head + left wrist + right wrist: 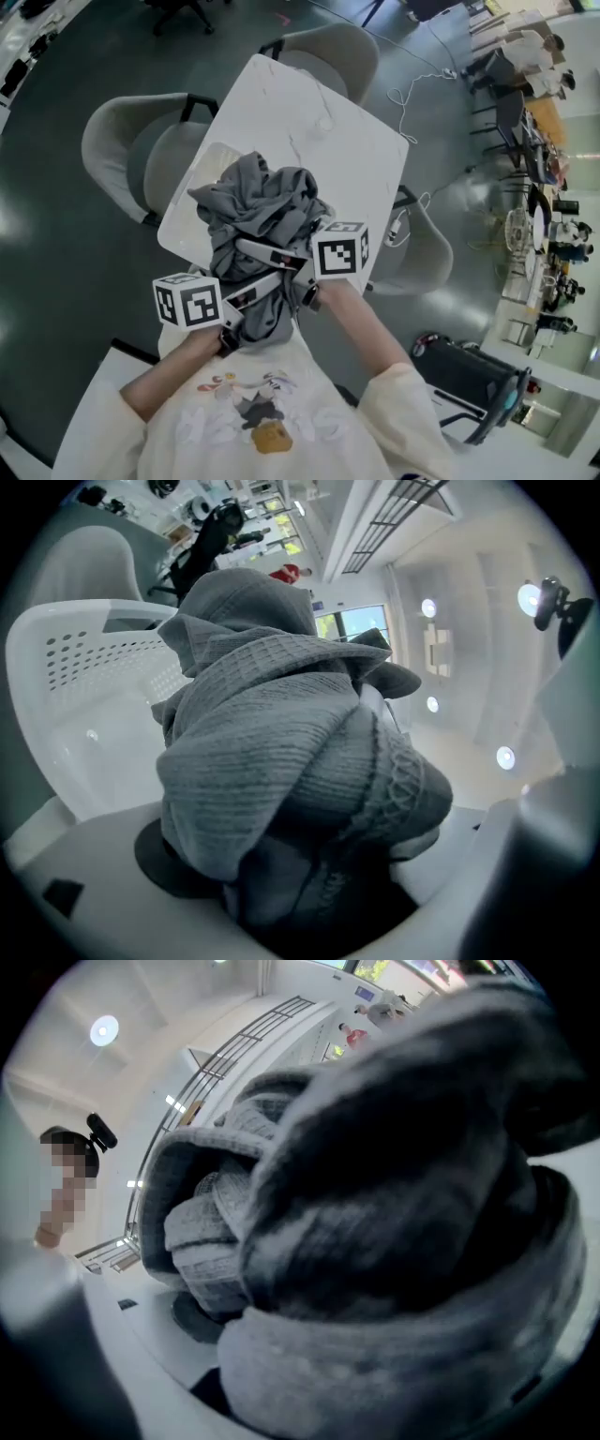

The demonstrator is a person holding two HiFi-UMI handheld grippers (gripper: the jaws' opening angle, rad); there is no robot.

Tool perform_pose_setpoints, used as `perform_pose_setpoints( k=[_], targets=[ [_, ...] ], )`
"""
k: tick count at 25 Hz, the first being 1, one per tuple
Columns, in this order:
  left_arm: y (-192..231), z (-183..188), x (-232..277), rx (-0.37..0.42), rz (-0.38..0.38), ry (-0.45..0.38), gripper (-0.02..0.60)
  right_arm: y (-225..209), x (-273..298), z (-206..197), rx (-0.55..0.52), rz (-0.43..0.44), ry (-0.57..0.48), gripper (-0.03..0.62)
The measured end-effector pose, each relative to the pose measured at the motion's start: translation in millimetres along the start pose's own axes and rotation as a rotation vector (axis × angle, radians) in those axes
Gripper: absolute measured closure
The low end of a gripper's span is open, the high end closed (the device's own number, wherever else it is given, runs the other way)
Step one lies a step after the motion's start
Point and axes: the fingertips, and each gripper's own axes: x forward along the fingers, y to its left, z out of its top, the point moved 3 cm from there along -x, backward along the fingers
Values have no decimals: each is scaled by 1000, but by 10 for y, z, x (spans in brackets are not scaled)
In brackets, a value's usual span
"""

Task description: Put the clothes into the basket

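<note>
A bundle of grey knitted clothes (258, 211) hangs over the near left part of the white table (328, 131). Both grippers are buried in its lower side. My left gripper (265, 282) comes in from the lower left and is shut on the cloth. My right gripper (258, 251) reaches in from the right and is also shut on it. The clothes (281, 761) fill the left gripper view and hide the jaws. In the right gripper view the clothes (394, 1232) do the same. The white perforated basket (75, 658) stands just behind the bundle, its rim (211, 157) showing at the table's left edge.
Grey chairs stand at the table's left (127, 141), far side (337, 47) and right (427, 248). A white cable (412, 94) trails on the dark floor. A black bag (469, 375) sits at the lower right. Desks with clutter line the right edge.
</note>
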Motion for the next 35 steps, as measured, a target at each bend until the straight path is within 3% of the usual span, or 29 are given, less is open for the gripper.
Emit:
perform_pose_setpoints(
  k=[3,7,11,17,22,35],
  targets=[
    [135,75,1,-65,49,-9,123,-154,139,8,-24,-36,68,275],
    [270,130,2,-119,82,-31,123,-297,276,18,43,-32,121,275],
    [345,198,-1,-132,135,-65,123,-399,353,61,55,-65,159,275],
    [578,177,46,-136,291,-52,123,-704,444,-18,-221,-256,325,275],
    [619,261,-51,-140,347,-100,123,-908,556,-32,-283,-293,429,275],
    [766,388,-122,-178,326,-101,123,-1501,791,-382,-493,-340,678,276]
  ],
)
